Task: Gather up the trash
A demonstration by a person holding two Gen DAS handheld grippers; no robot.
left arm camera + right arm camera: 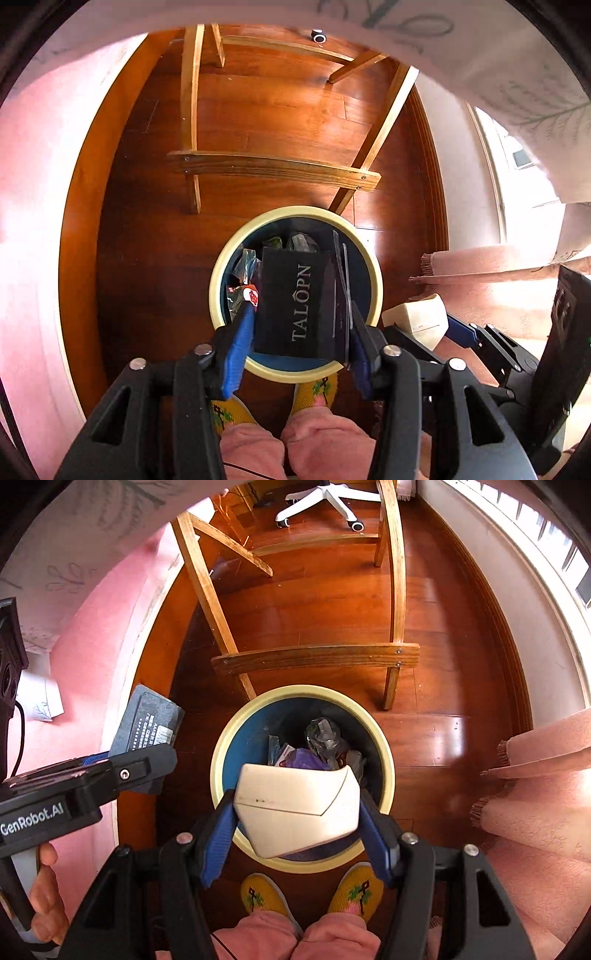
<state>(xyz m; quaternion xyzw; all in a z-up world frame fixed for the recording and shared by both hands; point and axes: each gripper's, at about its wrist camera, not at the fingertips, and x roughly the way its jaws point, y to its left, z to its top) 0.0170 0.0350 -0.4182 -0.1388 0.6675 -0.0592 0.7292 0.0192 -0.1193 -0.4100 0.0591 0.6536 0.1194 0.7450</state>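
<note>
Both grippers are pointed steeply downward. The left gripper (301,325) is seen with its blue fingers (236,350) spread either side of a dark box (295,306). The right gripper (299,812) is clamped on a cream box (299,805). A bare hand (44,897) is wrapped round the left gripper's handle.
</note>
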